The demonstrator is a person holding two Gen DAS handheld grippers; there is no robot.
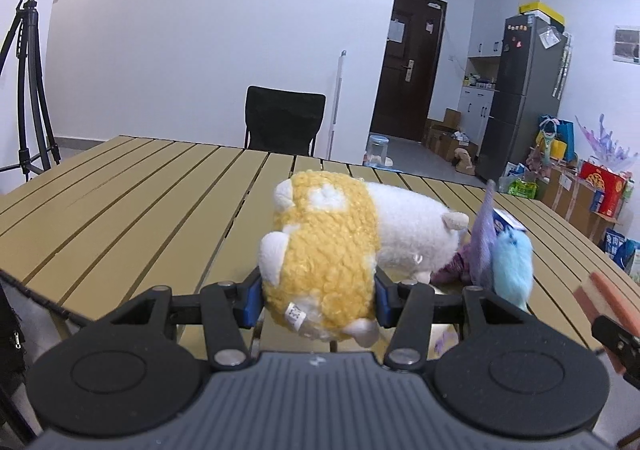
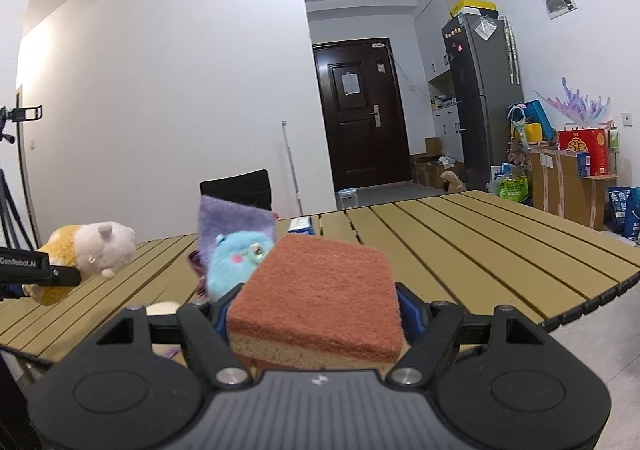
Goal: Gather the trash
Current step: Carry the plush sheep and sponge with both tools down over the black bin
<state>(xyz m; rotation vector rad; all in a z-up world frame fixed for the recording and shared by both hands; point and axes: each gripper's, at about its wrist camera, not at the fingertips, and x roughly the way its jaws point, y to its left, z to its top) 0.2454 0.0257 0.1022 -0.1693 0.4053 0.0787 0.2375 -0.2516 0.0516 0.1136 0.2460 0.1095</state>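
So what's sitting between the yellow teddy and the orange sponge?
The blue fluffy toy with a purple cloth behind it sits between the yellow plush and the sponge, seen best in the right wrist view.

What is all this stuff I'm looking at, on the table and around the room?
plush toy: one, yellow and white, clamped in the left gripper above the table
sponge: one, reddish top, tan base, clamped in the right gripper
fluffy toy: one, light blue, on the table
purple cloth: one, behind the blue toy
table: one, tan slats
chair: one, black, at the far edge
tripod: one, black, by the wall
fridge: one, dark grey, right of the door
door: one, dark brown
left gripper: black, blue pads
right gripper: black, blue pads
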